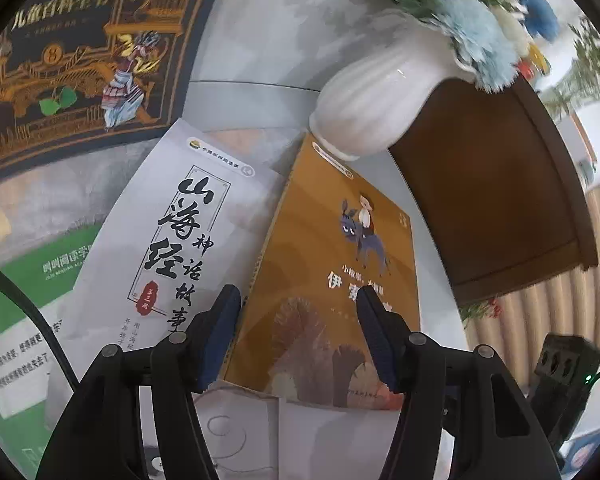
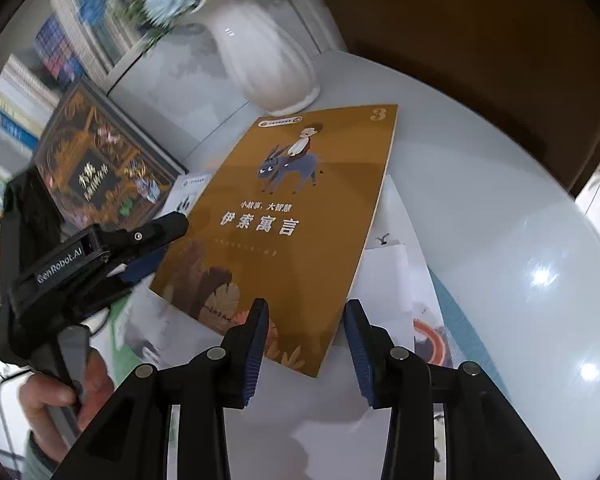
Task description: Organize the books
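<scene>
A: Where is the orange book (image 2: 296,216) at the moment?

B: It lies face up on the white table (image 2: 480,200), its top edge close to the foot of the white ribbed vase (image 2: 268,60), which stands toward the far edge of the table. It rests on other white books or sheets, not straight on the table.

A: And the other books?

B: A white book with black brush lettering (image 1: 172,248) lies just beside the orange book (image 1: 332,264), on its left in the left wrist view. A green book (image 1: 40,280) lies partly under that white one. A large dark book with gold ornament (image 1: 72,52) lies farther off, toward the far left part of the table.

A: What is the left gripper (image 1: 298,312) doing?

B: It hangs over the lower left part of the orange book, pointing steeply down. Its jaws are spread, one finger over the book's left edge and the other over the cover. I cannot tell whether the pads touch the book. In the right wrist view the left gripper (image 2: 156,248) comes in from the left, a hand (image 2: 60,392) on its handle.

A: And the right gripper (image 2: 306,340)?

B: It is over the near corner of the orange book, jaws apart, the corner showing between the two blue pads (image 2: 256,352). The pads do not press on it.

A: Anything behind the vase?

B: A dark brown chair back (image 1: 488,192), beyond the table's edge.
</scene>
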{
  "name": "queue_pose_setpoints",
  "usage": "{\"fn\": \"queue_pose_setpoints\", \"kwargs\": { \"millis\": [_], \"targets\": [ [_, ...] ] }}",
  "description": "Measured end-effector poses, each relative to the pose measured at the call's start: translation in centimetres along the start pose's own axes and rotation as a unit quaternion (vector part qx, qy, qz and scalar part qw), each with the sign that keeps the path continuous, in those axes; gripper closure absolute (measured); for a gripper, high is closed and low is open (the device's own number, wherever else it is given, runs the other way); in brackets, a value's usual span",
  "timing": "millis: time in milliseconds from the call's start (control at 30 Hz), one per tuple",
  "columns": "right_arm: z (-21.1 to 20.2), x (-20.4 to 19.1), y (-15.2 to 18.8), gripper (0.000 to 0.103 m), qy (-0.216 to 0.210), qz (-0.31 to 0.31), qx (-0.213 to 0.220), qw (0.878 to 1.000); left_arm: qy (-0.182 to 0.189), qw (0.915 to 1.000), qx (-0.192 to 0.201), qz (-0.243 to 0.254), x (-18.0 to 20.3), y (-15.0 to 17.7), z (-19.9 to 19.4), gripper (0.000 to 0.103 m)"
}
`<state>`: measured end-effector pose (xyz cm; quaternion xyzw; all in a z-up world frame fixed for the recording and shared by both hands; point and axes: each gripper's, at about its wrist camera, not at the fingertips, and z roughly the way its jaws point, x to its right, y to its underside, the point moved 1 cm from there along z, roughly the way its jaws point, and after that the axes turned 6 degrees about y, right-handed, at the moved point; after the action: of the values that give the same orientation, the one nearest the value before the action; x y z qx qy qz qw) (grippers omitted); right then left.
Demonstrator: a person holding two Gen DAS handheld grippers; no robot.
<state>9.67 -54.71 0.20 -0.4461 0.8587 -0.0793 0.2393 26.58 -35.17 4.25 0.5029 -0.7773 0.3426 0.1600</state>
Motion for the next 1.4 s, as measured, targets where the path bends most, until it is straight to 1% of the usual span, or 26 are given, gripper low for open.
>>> {"fn": "queue_pose_setpoints", "kwargs": {
  "millis": [100,167,200,267,367,467,500,567,600,667,700,767,833,900,967,1000,1067,1100,1167,1200,1300,1333,1400],
  "targets": [
    [-0.2,-0.2,0.5,0.064,0.006,-0.015,-0.006,1.0,0.006,1.0,0.004,0.002,0.7,1.0,-1.2,0.046],
    [-0.4,-0.1,1.0,0.064,0.001,-0.017,-0.014,1.0,-0.001,0.9999,0.003,0.01,1.2,2.2,-2.3,0.046],
    [-0.6,-0.1,1.4,0.064,-0.002,-0.019,-0.018,1.0,-0.009,0.9998,0.004,0.018,1.6,3.4,-3.1,0.046],
    [-1.2,-0.5,2.7,0.064,-0.005,-0.036,-0.026,0.999,-0.016,0.9997,0.007,0.018,1.5,5.2,-4.4,0.046],
    [-1.9,-1.6,5.4,0.064,-0.01,-0.069,-0.053,0.996,-0.014,0.9996,0.023,-0.008,1.0,9.0,-7.2,0.046],
    [-3.0,-3.2,8.8,0.062,-0.014,-0.107,-0.075,0.991,-0.022,0.9987,0.038,-0.027,0.3,13.0,-9.8,0.046],
    [-3.4,-3.9,10.1,0.062,-0.017,-0.122,-0.082,0.989,-0.027,0.9978,0.045,-0.04,-0.1,15.2,-11.3,0.046],
    [-4.0,-5.2,12.4,0.062,-0.019,-0.154,-0.09,0.984,-0.031,0.9959,0.055,-0.065,-0.9,18.0,-13.1,0.046],
    [-4.5,-6.1,13.9,0.062,-0.023,-0.177,-0.095,0.979,-0.033,0.9935,0.065,-0.088,-1.5,20.3,-14.5,0.046],
    [-4.8,-7.5,16.2,0.062,-0.036,-0.21,-0.108,0.971,-0.039,0.9895,0.076,-0.117,-2.2,23.2,-15.9,0.046],
    [-4.9,-8.3,17.5,0.062,-0.046,-0.226,-0.12,0.966,-0.045,0.9852,0.085,-0.142,-2.8,25.8,-17.3,0.046],
    [-5.1,-9.4,19.8,0.062,-0.063,-0.249,-0.14,0.956,-0.045,0.9768,0.098,-0.185,-4.0,29.6,-19.0,0.046],
    [-5.1,-10.7,22.1,0.062,-0.079,-0.273,-0.156,0.946,-0.046,0.9671,0.109,-0.225,-5.3,32.8,-19.9,0.046],
    [-4.7,-12.0,24.5,0.062,-0.074,-0.305,-0.177,0.933,-0.065,0.9595,0.117,-0.248,-6.3,35.3,-20.9,0.046],
    [-4.5,-12.3,25.8,0.062,-0.077,-0.32,-0.191,0.925,-0.061,0.9556,0.128,-0.258,-6.8,36.9,-21.6,0.046],
    [-4.6,-12.3,26.0,0.062,-0.08,-0.319,-0.19,0.925,-0.058,0.9532,0.132,-0.265,-6.9,37.3,-21.8,0.046],
    [-4.9,-12.0,26.3,0.063,-0.078,-0.317,-0.186,0.927,-0.071,0.9454,0.144,-0.284,-7.4,38.2,-22.2,0.046],
    [-5.0,-11.9,26.4,0.063,-0.07,-0.318,-0.177,0.929,-0.082,0.9417,0.153,-0.288,-7.5,38.7,-22.5,0.046],
    [-5.1,-11.8,26.4,0.064,-0.061,-0.325,-0.167,0.929,-0.095,0.9389,0.158,-0.291,-7.6,39.2,-22.6,0.046],
    [-5.1,-11.7,26.7,0.065,-0.062,-0.329,-0.163,0.928,-0.098,0.9399,0.154,-0.288,-7.7,39.4,-22.4,0.046],
    [-5.0,-12.2,27.3,0.067,-0.06,-0.347,-0.148,0.924,-0.127,0.9487,0.133,-0.257,-7.0,39.1,-21.7,0.046],
    [-5.3,-12.2,27.5,0.068,-0.065,-0.35,-0.149,0.922,-0.136,0.9507,0.126,-0.249,-6.8,38.8,-21.5,0.046],
    [-5.3,-12.2,27.9,0.068,-0.07,-0.352,-0.151,0.921,-0.135,0.9518,0.125,-0.245,-6.7,38.7,-21.3,0.046]
  ]
}}
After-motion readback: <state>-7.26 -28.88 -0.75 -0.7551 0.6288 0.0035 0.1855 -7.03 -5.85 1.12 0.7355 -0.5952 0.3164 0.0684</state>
